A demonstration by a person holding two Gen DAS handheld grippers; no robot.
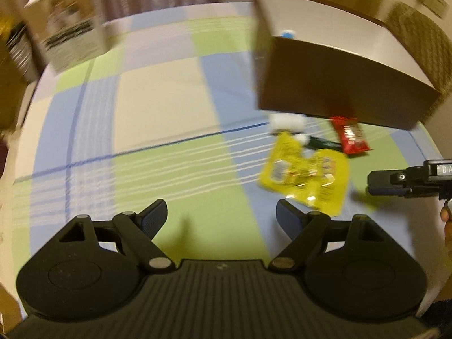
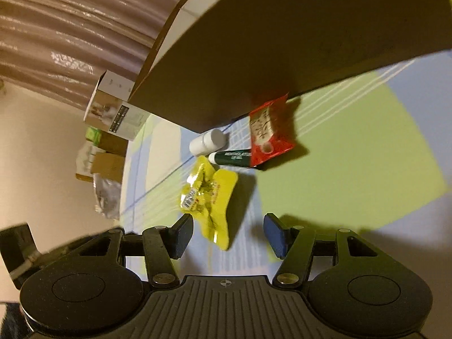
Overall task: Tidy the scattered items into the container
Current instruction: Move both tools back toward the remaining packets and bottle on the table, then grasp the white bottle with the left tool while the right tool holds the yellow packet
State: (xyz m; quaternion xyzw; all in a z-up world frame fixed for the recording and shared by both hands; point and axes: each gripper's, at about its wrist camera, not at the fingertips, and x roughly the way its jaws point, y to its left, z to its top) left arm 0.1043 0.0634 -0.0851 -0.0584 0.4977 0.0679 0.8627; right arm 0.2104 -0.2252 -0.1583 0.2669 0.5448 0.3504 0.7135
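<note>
A brown cardboard box [image 1: 339, 84] [image 2: 254, 56] stands open on the checked cloth. Against its near wall lie a red snack packet [image 1: 350, 137] [image 2: 267, 132], a dark green tube [image 1: 322, 142] [image 2: 231, 158] and a small white bottle [image 1: 285, 121] [image 2: 207, 141]. A crumpled yellow packet [image 1: 308, 180] [image 2: 209, 197] lies in front of them. My right gripper [image 2: 228, 234] [image 1: 395, 182] is low over the cloth, open, with the yellow packet's near tip between its pads but not pinched. My left gripper [image 1: 220, 214] hovers open over bare cloth, left of the packet.
A white printed carton [image 1: 70, 28] [image 2: 118, 113] stands at the table's far corner. Something blue [image 1: 287, 33] shows inside the brown box. A woven chair back [image 1: 423, 42] is behind the box. Boxes and bags [image 2: 104, 163] sit on the floor beyond the table edge.
</note>
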